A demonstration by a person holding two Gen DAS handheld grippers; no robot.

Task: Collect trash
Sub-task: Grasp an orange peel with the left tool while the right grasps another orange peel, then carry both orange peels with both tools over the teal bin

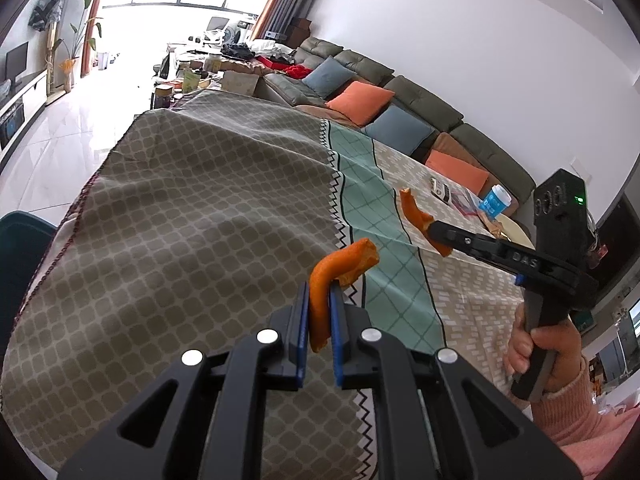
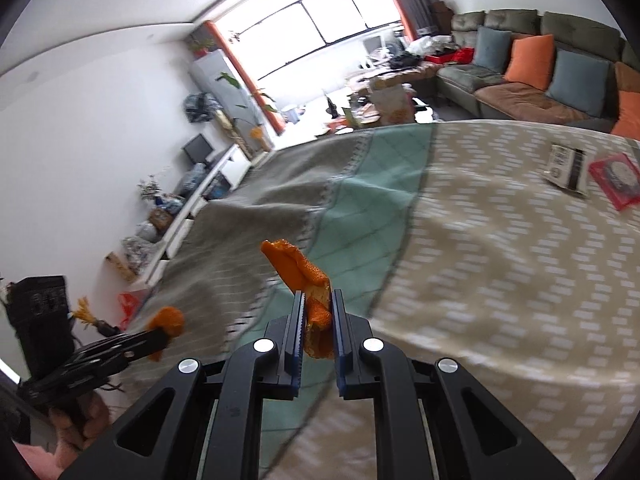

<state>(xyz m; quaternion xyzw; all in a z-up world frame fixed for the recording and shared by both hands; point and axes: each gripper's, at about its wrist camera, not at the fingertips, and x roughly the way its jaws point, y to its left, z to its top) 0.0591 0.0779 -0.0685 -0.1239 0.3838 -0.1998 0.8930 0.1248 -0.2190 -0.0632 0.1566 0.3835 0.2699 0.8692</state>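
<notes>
Now each gripper carries its own strip of orange peel above the cloth-covered tabletop (image 1: 200, 200): the left gripper (image 1: 319, 312) pinches a curled peel (image 1: 340, 266), while the right gripper (image 2: 319, 312) clamps a second peel (image 2: 298, 266). Both pieces hang clear of the cloth, likely for carrying to a bin, while wrappers (image 2: 614, 178) lie near the far right edge.

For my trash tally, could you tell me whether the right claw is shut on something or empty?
Shut on an orange peel: the right claw has both pads pressed against the peel, clear of the tablecloth.
</notes>
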